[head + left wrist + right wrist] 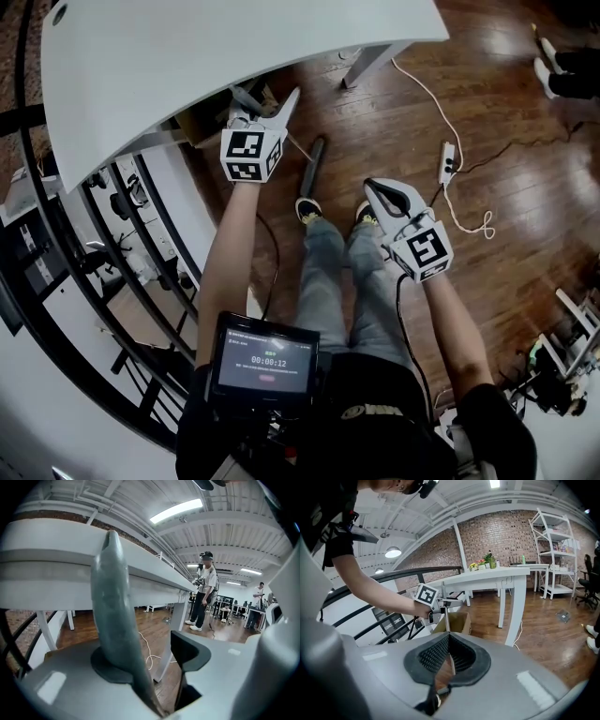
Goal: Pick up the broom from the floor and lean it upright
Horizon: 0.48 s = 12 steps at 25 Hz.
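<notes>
Broom upright by desk edge, head on floor. Our L gripper has jaws apart, handle apparently between, unpinched. R gripper closed, empty, well apart. We judge broom light, stiff, pole smooth & slippery; grip mid-handle.

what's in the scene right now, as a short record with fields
left gripper: fingers apart
right gripper: fingers together, nothing held
broom: handle near upright, top at the left gripper
table: white, next to the broom
floor: dark wood
power strip: on the floor
</notes>
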Motion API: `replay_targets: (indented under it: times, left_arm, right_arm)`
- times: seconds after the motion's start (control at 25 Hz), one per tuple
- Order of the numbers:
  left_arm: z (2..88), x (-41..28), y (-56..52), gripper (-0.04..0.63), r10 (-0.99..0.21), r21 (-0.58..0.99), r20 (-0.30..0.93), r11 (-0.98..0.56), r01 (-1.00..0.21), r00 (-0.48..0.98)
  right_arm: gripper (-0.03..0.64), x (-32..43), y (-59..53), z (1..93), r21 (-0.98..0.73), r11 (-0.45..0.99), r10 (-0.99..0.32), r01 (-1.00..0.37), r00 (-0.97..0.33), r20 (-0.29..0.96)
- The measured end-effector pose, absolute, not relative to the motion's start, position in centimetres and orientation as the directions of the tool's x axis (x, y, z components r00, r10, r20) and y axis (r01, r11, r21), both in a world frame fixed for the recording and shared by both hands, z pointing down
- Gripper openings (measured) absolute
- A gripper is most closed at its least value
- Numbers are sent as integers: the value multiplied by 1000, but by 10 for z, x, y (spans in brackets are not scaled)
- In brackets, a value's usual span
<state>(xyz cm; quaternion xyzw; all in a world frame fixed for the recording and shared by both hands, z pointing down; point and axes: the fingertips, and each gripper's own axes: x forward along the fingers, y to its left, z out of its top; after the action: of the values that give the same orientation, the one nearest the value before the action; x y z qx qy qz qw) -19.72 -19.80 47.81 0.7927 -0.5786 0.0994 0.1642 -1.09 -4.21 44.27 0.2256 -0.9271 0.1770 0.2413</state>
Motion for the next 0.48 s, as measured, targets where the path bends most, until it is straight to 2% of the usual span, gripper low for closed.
replay_targets:
  times: [0.08, 0.48]
  left_arm:
    - [476, -199, -200, 249, -886, 143, 347, -274, -951, 307]
    - [492, -202, -189, 268, -863, 160, 407, -254, -954, 298]
  right_arm:
    - [3, -12, -41, 443, -220, 837, -329, -501, -782, 530]
    - [3, -13, -41, 444, -216, 838, -325, -501, -776, 540]
